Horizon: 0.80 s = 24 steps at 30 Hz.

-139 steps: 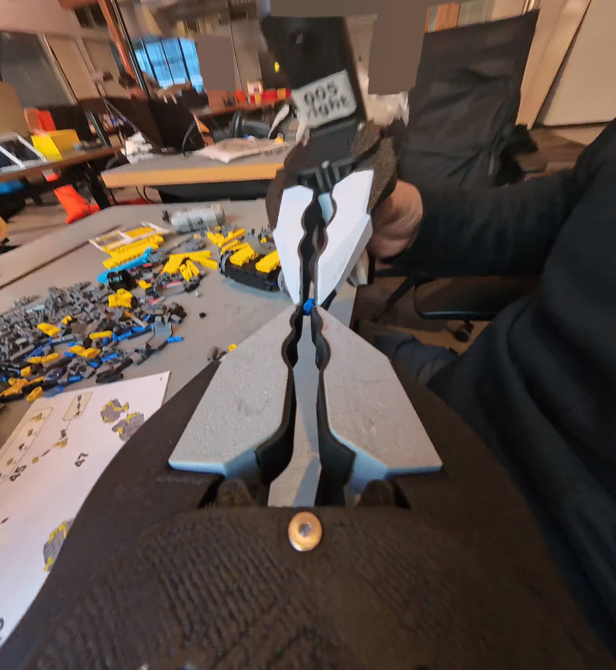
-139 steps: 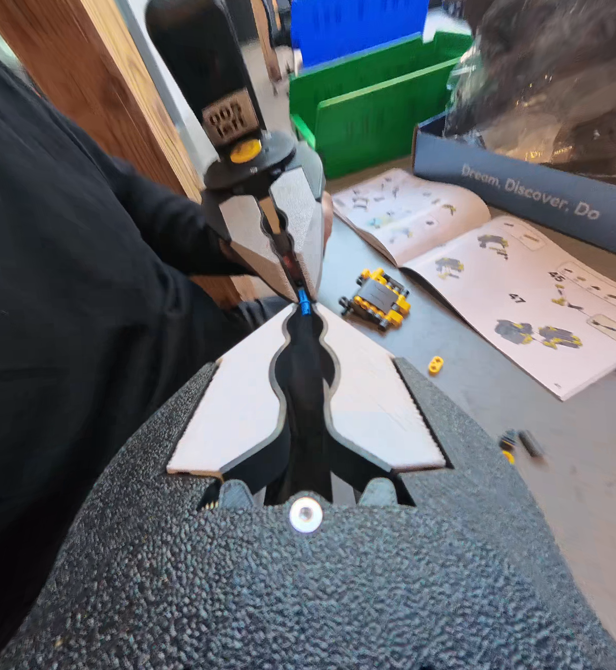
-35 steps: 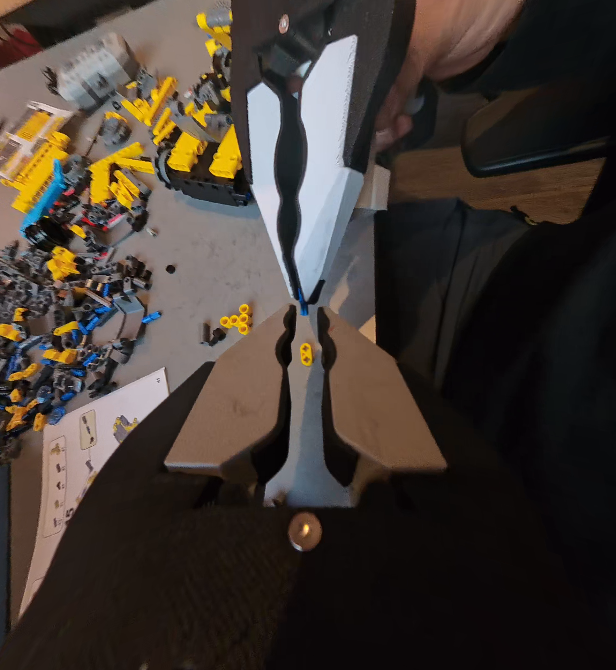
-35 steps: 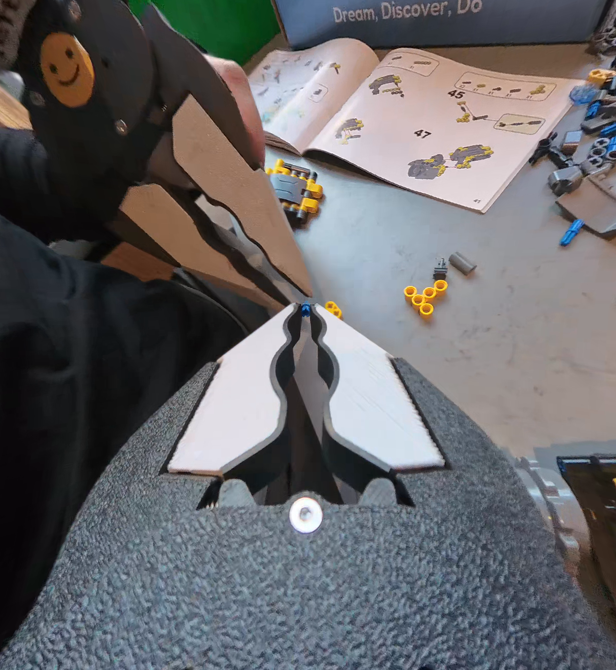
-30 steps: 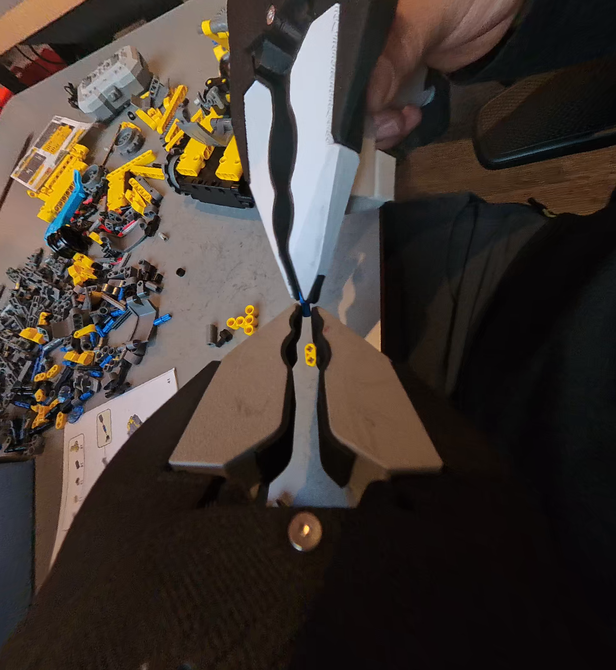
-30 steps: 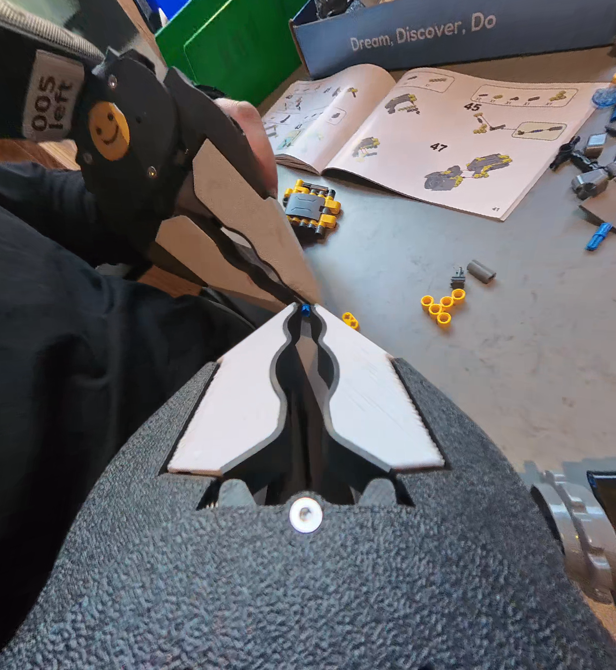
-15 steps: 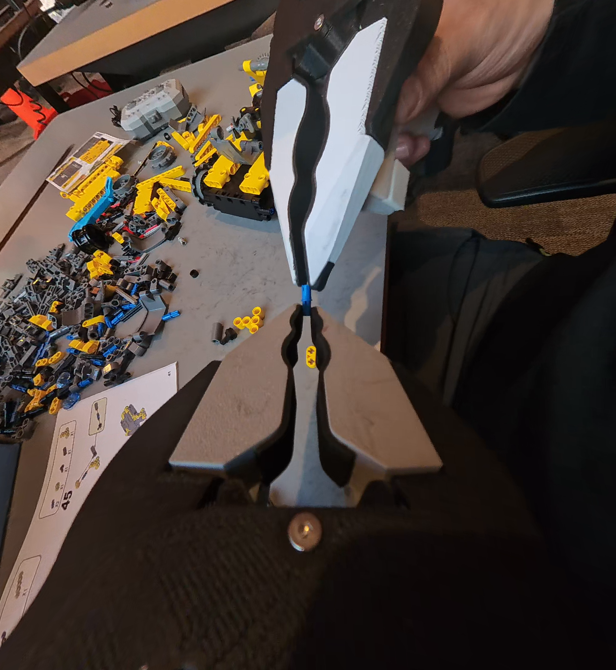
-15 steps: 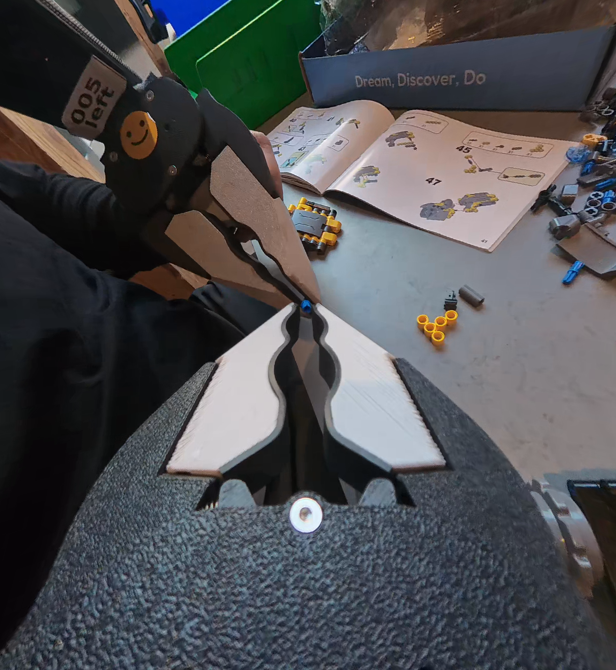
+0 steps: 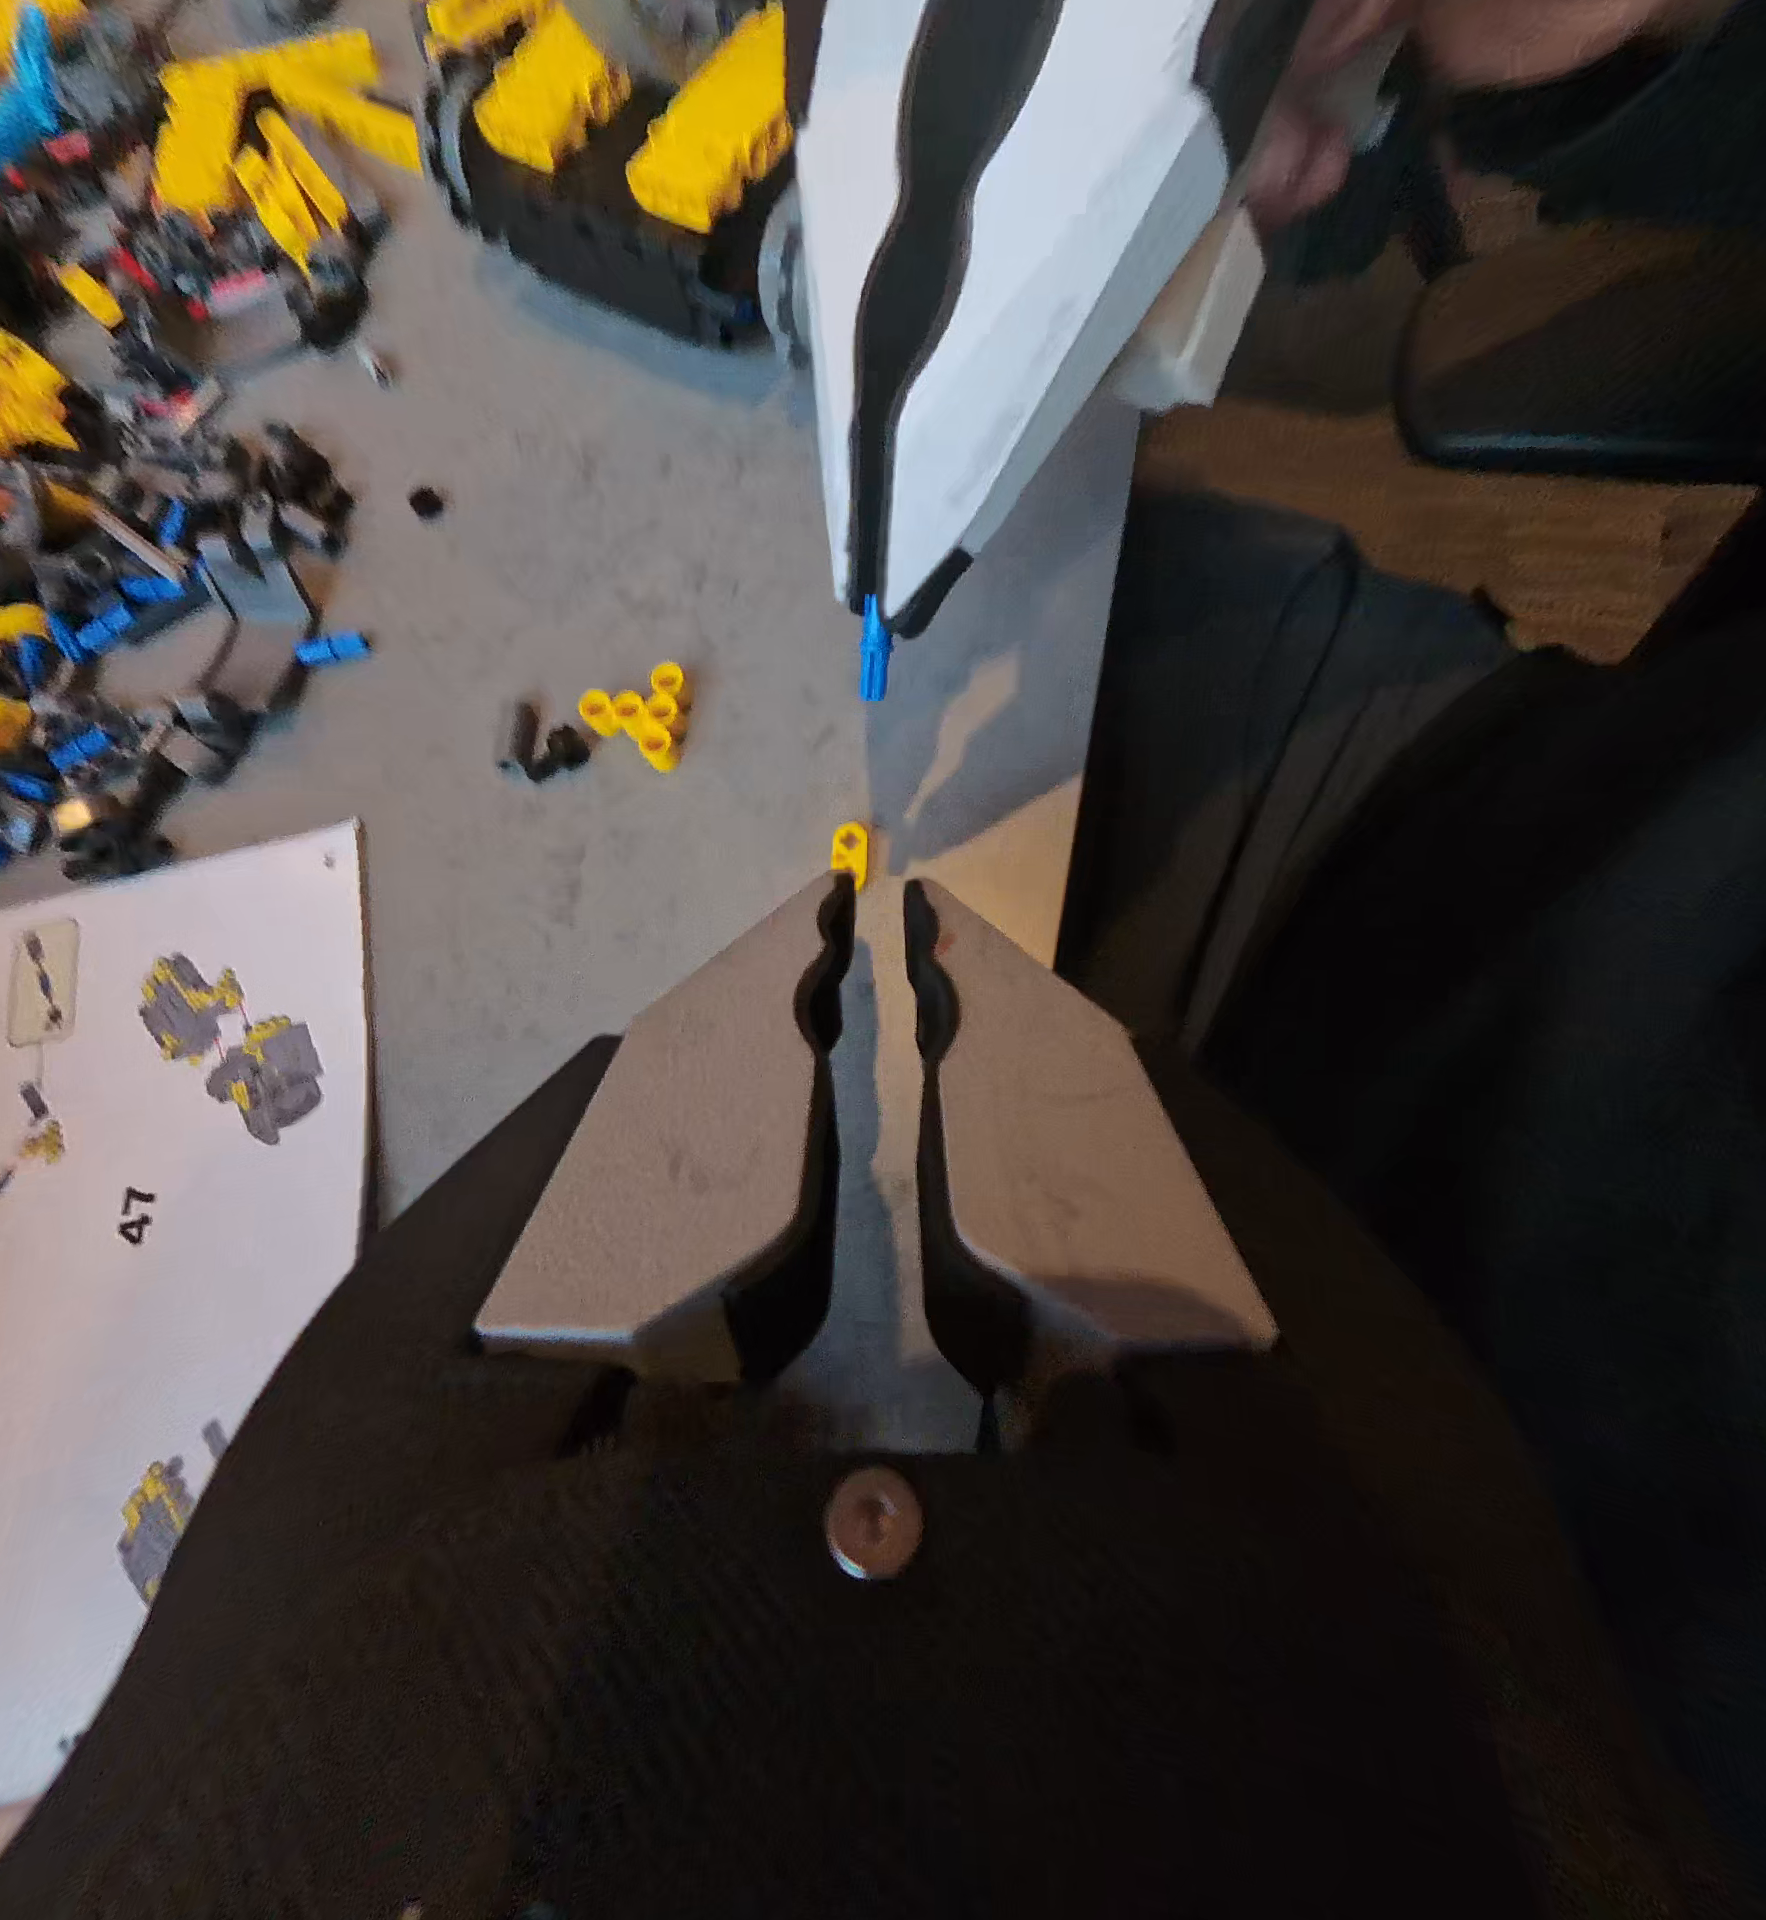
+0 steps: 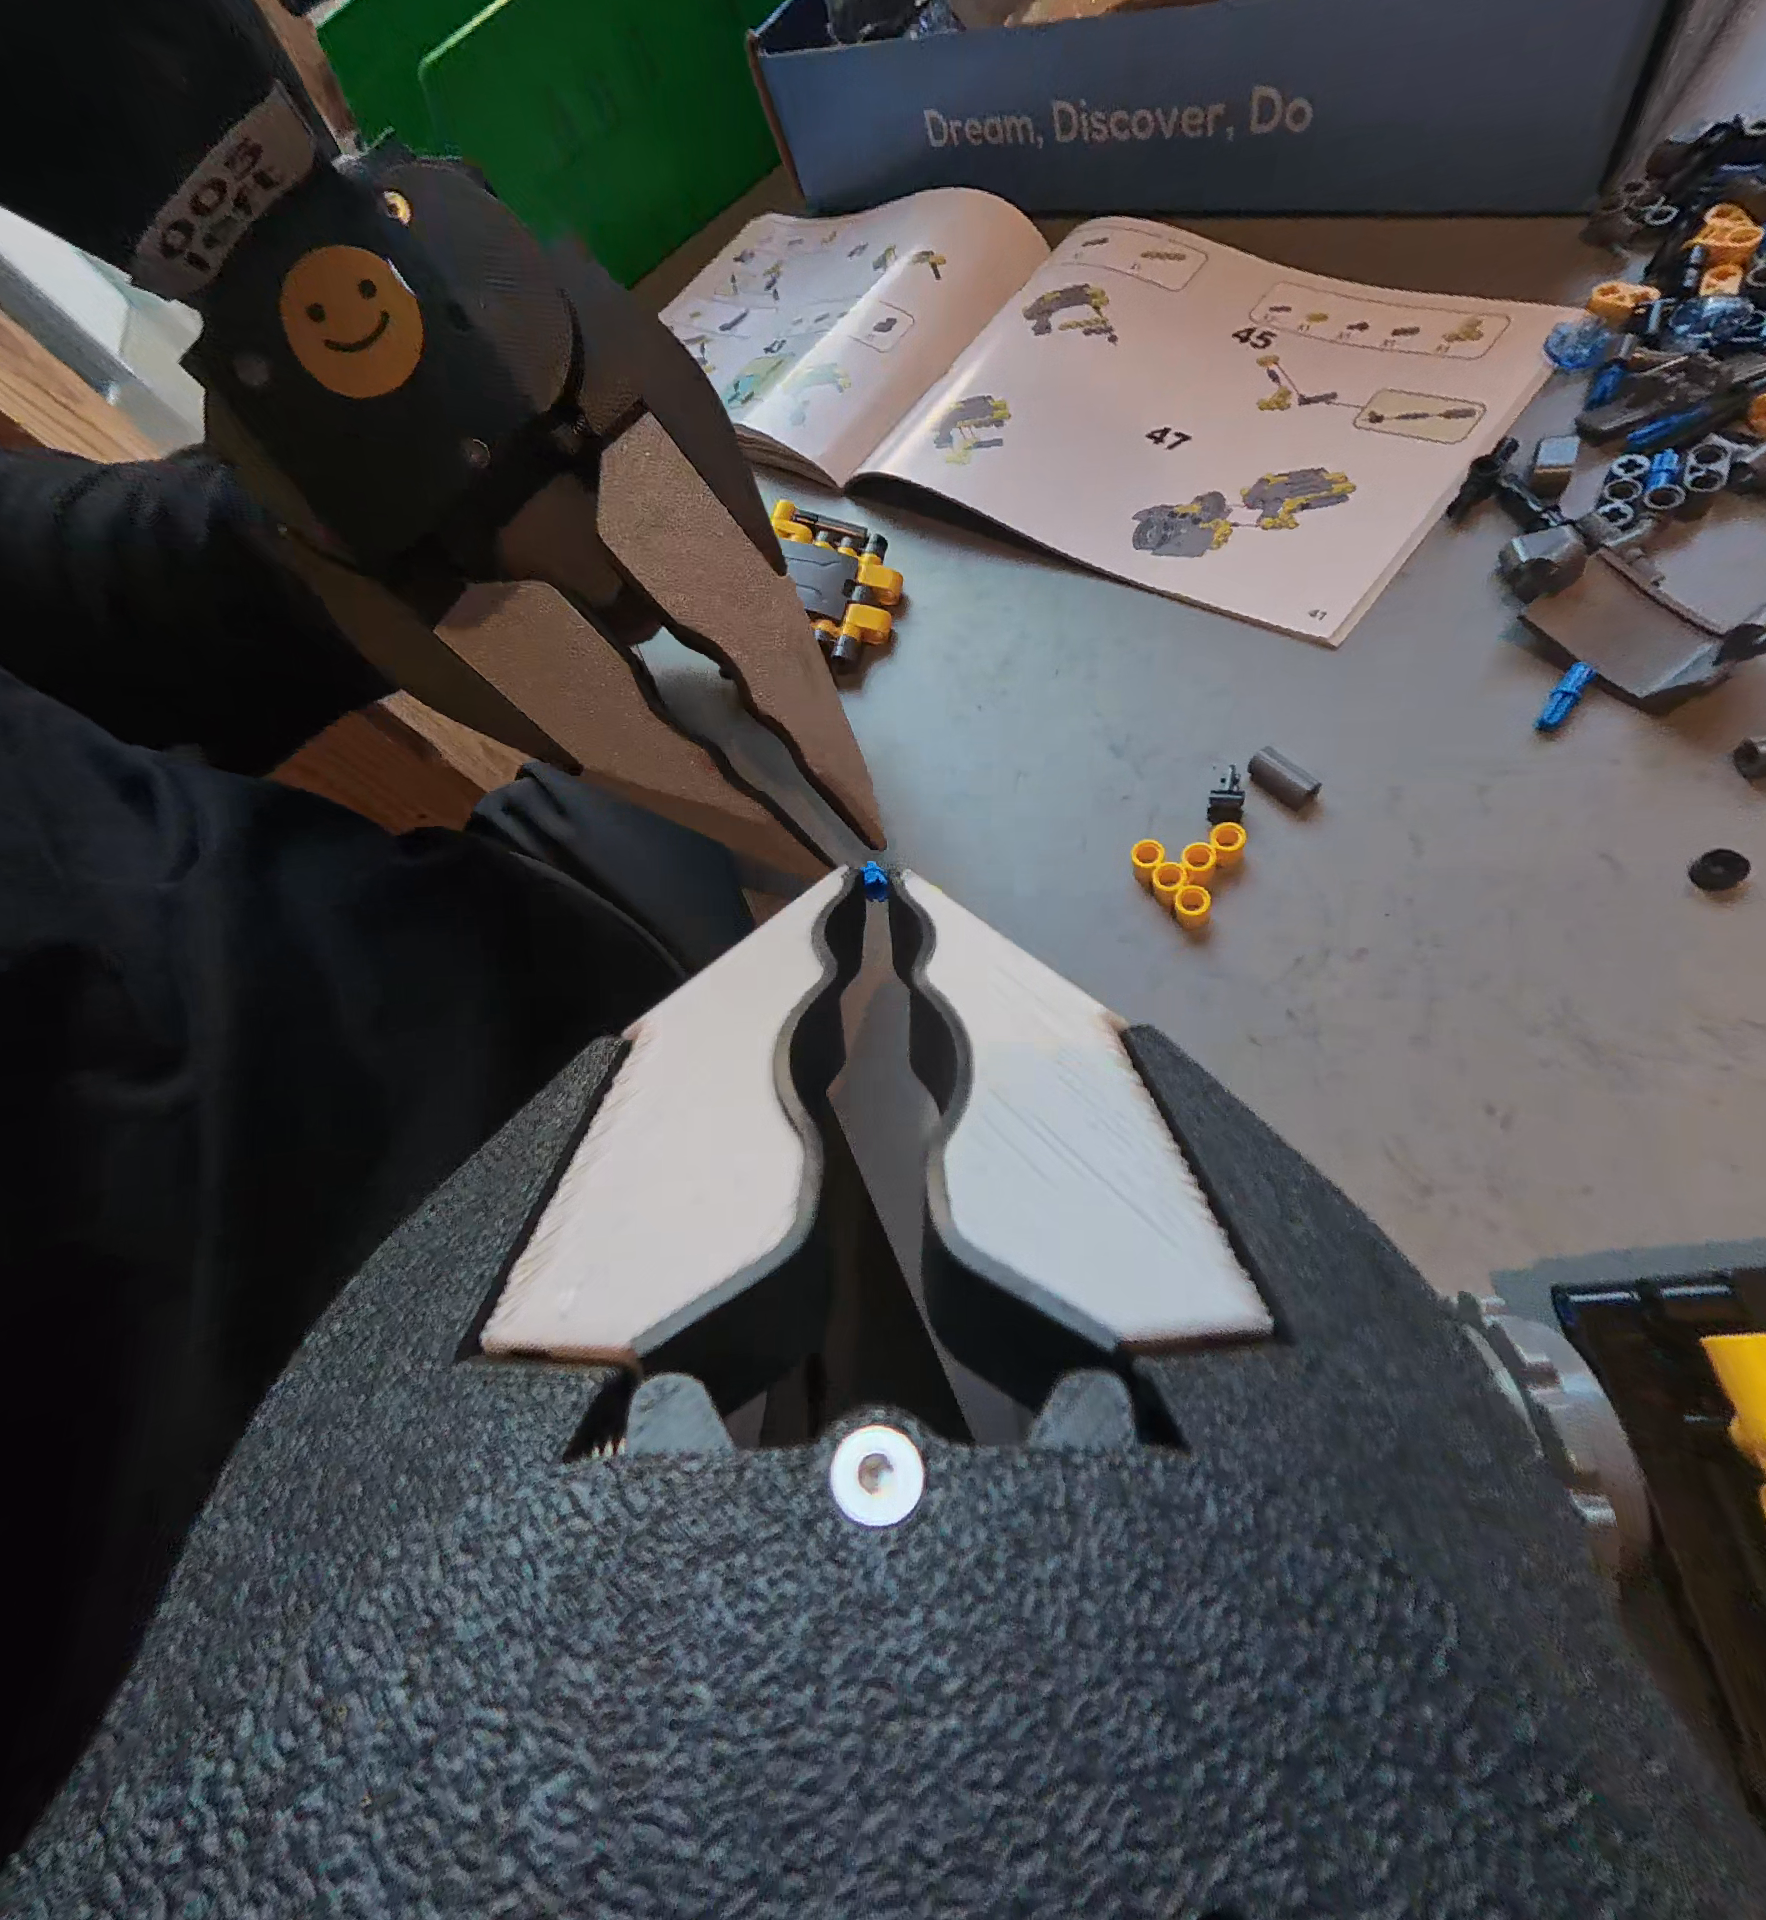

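The blue pin (image 9: 874,649) sits mid-frame, pinched by its very end in the right gripper (image 9: 884,613), above the grey table (image 9: 598,499). The left gripper (image 9: 871,896), narrowly parted, holds nothing; a small yellow piece (image 9: 848,850) lies just beyond. So shallow a pinch could let the pin twist out and drop.

An open instruction booklet (image 10: 1149,416) lies in my upper frame, a yellow five-ring piece (image 10: 1185,868) at centre right, loose bricks (image 10: 1710,364) far right.

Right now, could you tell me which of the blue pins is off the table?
The blue pin pinched in the right gripper jaws; another blue pin lies loose on the table by the parts pile.
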Tool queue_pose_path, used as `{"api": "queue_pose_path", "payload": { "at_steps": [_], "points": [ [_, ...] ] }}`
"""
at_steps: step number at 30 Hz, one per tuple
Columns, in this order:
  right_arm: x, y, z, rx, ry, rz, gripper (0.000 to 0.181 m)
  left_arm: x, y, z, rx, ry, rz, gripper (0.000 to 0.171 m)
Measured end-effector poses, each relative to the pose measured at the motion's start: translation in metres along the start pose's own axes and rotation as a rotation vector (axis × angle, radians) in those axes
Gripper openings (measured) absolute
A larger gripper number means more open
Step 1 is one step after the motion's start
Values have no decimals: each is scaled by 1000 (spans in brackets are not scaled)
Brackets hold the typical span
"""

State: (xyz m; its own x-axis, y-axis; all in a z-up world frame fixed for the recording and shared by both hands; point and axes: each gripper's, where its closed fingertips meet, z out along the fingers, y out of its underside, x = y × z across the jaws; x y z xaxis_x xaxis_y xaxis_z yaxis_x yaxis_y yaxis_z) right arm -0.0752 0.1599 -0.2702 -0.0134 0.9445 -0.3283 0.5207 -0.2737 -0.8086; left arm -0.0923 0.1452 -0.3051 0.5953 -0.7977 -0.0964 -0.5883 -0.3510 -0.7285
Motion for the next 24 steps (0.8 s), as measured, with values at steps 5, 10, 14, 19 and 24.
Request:
{"api": "queue_pose_path", "payload": {
  "at_steps": [5,10,14,19,24],
  "points": [
    [6,11,8,-52,32,-2,3,-2,14,14,-83,11,-21,7],
    [14,19,10,-97,74,-2,3,-7,11,18,-96,13,-16,8],
    [14,18,8,-91,73,3,3,-4,10,19,-99,52,-20,4],
    [12,22,10,-118,57,5,3,8,6,22,-72,118,-46,7],
    [9,30,14,-219,62,-97,3,8,7,19,-77,105,-49,8]
  ]
}}
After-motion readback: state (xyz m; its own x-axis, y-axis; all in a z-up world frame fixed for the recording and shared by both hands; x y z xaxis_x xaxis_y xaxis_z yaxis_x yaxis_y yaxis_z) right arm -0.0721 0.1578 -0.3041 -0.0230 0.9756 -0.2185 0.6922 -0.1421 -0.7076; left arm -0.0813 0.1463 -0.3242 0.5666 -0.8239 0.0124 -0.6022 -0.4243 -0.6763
